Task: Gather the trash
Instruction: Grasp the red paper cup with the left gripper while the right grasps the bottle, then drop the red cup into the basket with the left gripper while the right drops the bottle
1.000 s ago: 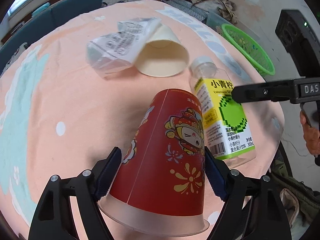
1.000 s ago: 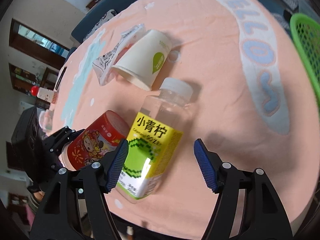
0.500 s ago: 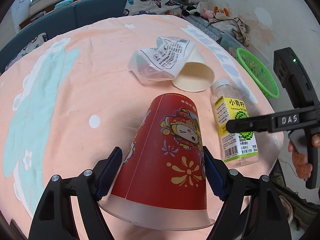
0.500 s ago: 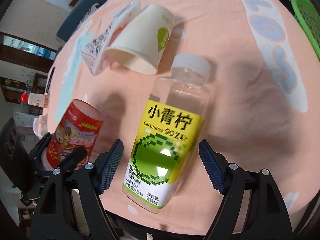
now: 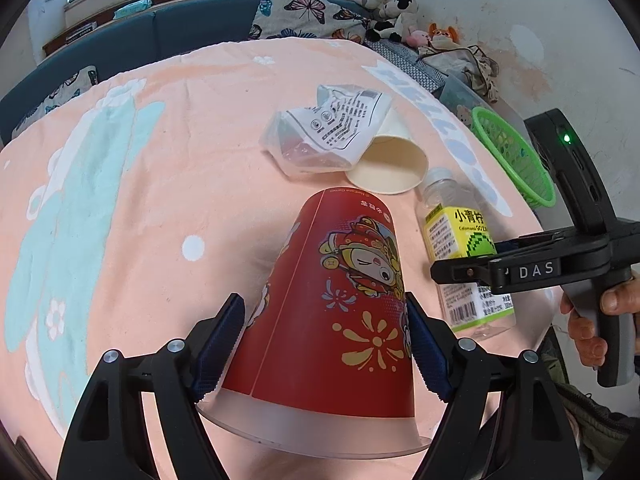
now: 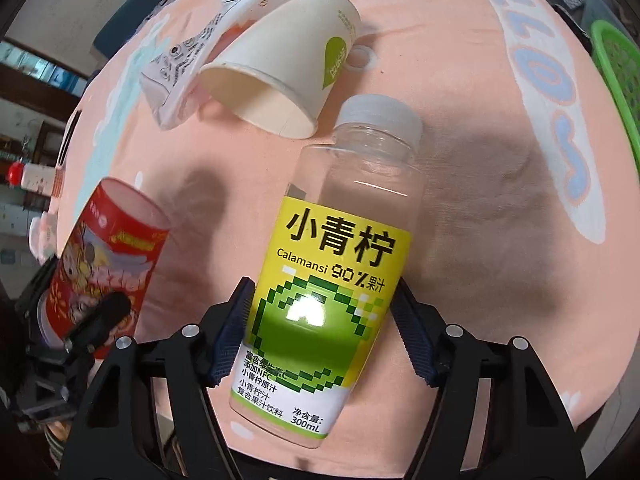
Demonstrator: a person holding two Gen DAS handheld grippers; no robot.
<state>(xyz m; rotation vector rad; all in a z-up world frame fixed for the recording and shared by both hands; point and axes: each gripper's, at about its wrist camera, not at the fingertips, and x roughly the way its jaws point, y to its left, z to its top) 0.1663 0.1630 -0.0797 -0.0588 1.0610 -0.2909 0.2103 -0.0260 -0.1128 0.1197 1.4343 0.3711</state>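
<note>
Fingers of the left gripper (image 5: 324,344) clamp a red paper cup (image 5: 336,312) at low centre of the left wrist view, blue pads pressed on both sides of its wall, wide translucent rim toward the camera and narrow base pointing away over the counter (image 5: 160,184), which is draped in a peach cloth with pale blue and white patterns. Whether the cup touches the cloth cannot be told.

At low centre of the right wrist view, the right gripper (image 6: 324,328) straddles a clear plastic bottle (image 6: 340,272) with a yellow and green calamansi label. The bottle lies on its side, white cap toward the upper right, and the pads sit against, or just beside, the label on each side; firm contact cannot be told.

Above the bottle in that frame lies a white paper cup (image 6: 288,76) on its side, mouth toward the camera, its rim near the bottle's shoulder. A crumpled clear plastic bag (image 6: 188,64) with black print lies against the cup's left side. A green mesh basket (image 6: 616,68) sits at the right edge of the frame.
</note>
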